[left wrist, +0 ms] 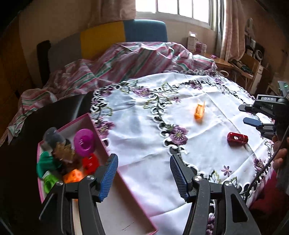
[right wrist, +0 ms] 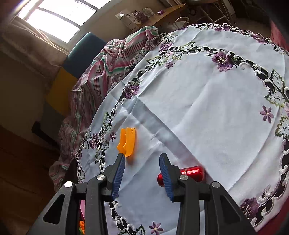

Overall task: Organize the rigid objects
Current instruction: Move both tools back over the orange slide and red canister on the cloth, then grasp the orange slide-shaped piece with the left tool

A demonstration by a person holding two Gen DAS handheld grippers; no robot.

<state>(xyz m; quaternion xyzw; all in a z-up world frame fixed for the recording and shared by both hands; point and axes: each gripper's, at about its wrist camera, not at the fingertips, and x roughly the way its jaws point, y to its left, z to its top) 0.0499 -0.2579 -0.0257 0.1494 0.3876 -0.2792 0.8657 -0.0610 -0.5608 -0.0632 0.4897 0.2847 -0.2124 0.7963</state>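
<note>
Red cylinder (left wrist: 237, 138) lies on its side on the white embroidered tablecloth (left wrist: 144, 126), long axis running roughly left-right in the left wrist view, rounded ends, right of centre and near the cloth's right border. Orange piece (left wrist: 199, 112) lies flat further in, near the middle, long axis tilted toward the far edge; well apart from the cylinder. Pink box (left wrist: 101, 144) sits at the cloth's left edge, partly off it onto a dark surface, holding a magenta disc (left wrist: 84, 141), red block (left wrist: 90, 162), orange cube (left wrist: 73, 176) and green bits; contents blurred, can't sort them further. Left gripper (left wrist: 143, 173) jaws apart, nothing between them, hovering over the box's right wall and bare cloth. Right gripper (right wrist: 141, 174) jaws apart and empty; in its own view the cylinder (right wrist: 189, 174) lies just behind the right finger and the orange piece (right wrist: 127, 141) just past the left fingertip; contact with either can't be told. Bedroom: striped bedding (left wrist: 108, 63) behind the table, window (left wrist: 171, 9), cluttered wooden shelf (left wrist: 249, 63) at right. Open cloth between box and both loose parts, and beyond them to the far edge.
</note>
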